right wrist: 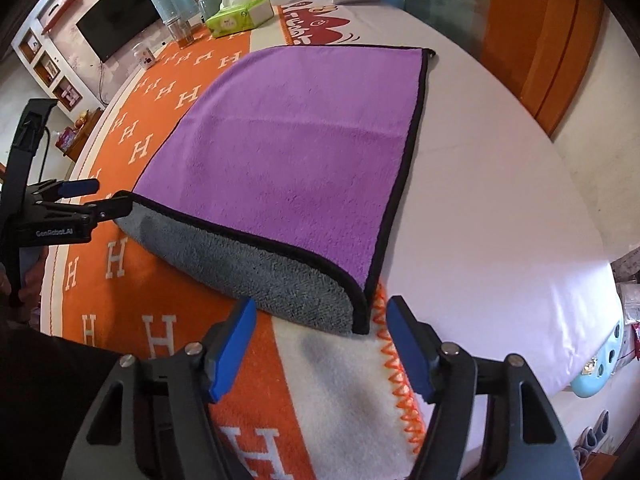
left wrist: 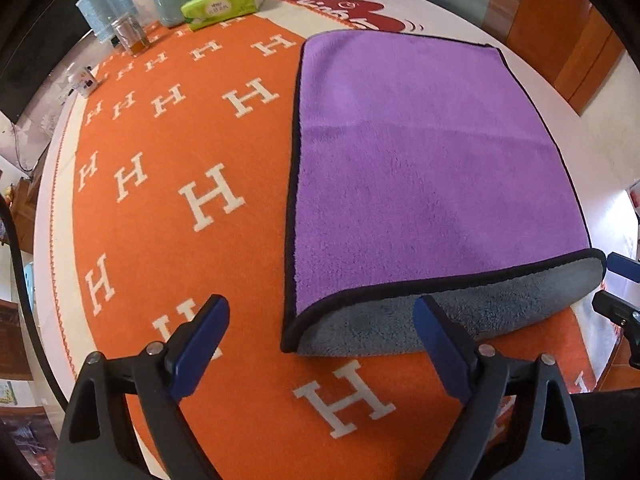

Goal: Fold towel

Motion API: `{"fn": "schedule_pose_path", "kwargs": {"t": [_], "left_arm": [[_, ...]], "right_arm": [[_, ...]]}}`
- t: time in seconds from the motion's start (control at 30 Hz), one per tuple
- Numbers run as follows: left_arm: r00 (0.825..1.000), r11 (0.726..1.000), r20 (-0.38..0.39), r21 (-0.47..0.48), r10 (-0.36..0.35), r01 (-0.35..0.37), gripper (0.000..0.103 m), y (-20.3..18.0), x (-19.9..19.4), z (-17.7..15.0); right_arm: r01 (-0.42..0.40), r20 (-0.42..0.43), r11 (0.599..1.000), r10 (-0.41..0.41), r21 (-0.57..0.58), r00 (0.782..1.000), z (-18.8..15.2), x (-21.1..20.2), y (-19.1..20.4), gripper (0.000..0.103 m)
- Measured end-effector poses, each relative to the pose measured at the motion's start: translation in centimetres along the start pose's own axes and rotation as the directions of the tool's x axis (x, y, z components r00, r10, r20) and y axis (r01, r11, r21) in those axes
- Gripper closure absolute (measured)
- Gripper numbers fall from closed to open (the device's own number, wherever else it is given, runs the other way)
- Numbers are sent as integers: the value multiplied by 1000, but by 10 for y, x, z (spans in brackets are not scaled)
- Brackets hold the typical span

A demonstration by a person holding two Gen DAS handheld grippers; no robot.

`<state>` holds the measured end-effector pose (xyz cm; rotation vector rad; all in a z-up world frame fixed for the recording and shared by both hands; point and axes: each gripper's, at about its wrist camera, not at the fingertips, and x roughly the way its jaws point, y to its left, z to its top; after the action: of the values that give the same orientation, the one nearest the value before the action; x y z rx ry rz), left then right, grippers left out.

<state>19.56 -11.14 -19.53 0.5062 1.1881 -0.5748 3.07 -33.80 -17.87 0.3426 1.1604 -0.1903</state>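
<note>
Gaping left gripper: jaws wide apart, holding nothing, poised over the orange blanket.
Right gripper: jaws spread wide, empty, the towel's near corner at 12 o'clock.
Towel: purple, black-edged, folded over itself, grey underside showing along the near fold.
Far edge: tissue pack at 11 o'clock.

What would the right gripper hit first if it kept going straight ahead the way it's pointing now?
Most likely the towel: its gray folded near edge lies just beyond the open right gripper, roughly centered between the jaws. Depth is hard to judge; if held high, it might pass over the fold.
</note>
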Motion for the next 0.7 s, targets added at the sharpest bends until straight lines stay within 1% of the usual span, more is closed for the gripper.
{"fn": "schedule_pose_path", "kwargs": {"t": [0.03,0.17,0.3,0.37,0.4,0.47,0.5,0.57,0.63,0.7], "left_arm": [[1000,1000,-3,5,-3,4,16,-1,1,0],[1000,1000,-18,23,-20,21,20,-6,5,-1],[998,999,-37,9,-52,52,32,-4,8,-3],[997,998,-44,0,-70,70,42,-4,8,-4],[996,997,-46,-2,-74,74,43,-3,9,-3],[996,997,-46,0,-74,74,47,-3,8,-5],[996,997,-46,1,-74,74,48,-2,7,-5],[995,997,-48,0,-82,83,54,-1,6,-6],[993,995,-64,-11,-97,97,67,0,7,-7],[991,994,-76,-21,-107,105,73,1,8,-10]], "right_arm": [[0,0,1000,0,-4,1000,0,1,1,37],[-11,-7,1000,11,-20,1000,0,6,3,40],[-8,-11,999,8,-35,1000,0,9,6,44],[-13,-10,999,13,-35,1000,-1,9,6,49],[-16,-9,999,15,-33,1000,0,9,5,51],[-21,-9,999,20,-34,1000,-1,8,5,58],[-21,-9,999,21,-37,1000,-1,8,5,60],[-24,-9,999,24,-44,1000,-2,6,6,65],[-29,-12,998,28,-50,1000,-3,6,6,70],[-28,-16,998,27,-54,999,-4,6,7,74]]}}
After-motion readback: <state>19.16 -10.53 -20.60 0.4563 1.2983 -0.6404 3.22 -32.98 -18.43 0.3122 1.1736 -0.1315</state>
